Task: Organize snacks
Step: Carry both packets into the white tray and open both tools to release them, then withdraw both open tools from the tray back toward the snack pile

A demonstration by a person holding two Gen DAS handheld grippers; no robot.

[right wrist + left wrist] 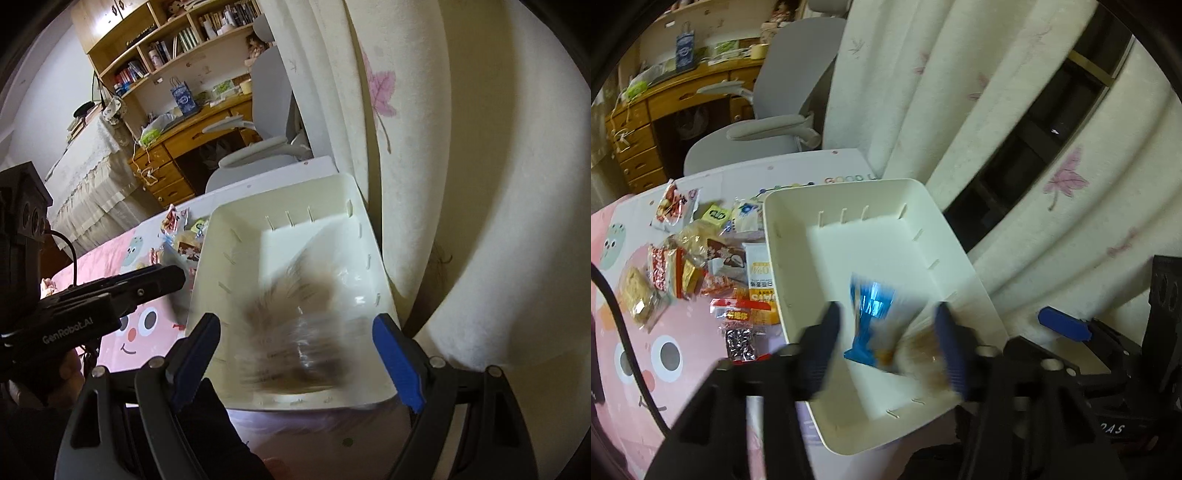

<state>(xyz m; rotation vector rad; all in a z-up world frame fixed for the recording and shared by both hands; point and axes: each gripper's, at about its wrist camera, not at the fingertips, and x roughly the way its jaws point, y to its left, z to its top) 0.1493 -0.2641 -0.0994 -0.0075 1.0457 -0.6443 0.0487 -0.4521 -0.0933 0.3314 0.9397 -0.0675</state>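
White bin point(964, 273): blue packet point(871, 317), brown packet point(295, 332).

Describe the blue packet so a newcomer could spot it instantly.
Find the white bin on the pink table mat, against the curtain. Inside it, near the front, the blue packet lies blurred beside a brown snack in clear wrap. It is the only shiny blue item in the bin; the other snacks lie outside on the mat.

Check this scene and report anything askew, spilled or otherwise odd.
The white bin sits skewed to the table edge, one corner against the curtain. Inside it, a blue snack packet and a brown one are motion-blurred between open jaws, touching neither pad. The remaining snacks lie in a loose heap beside the bin.
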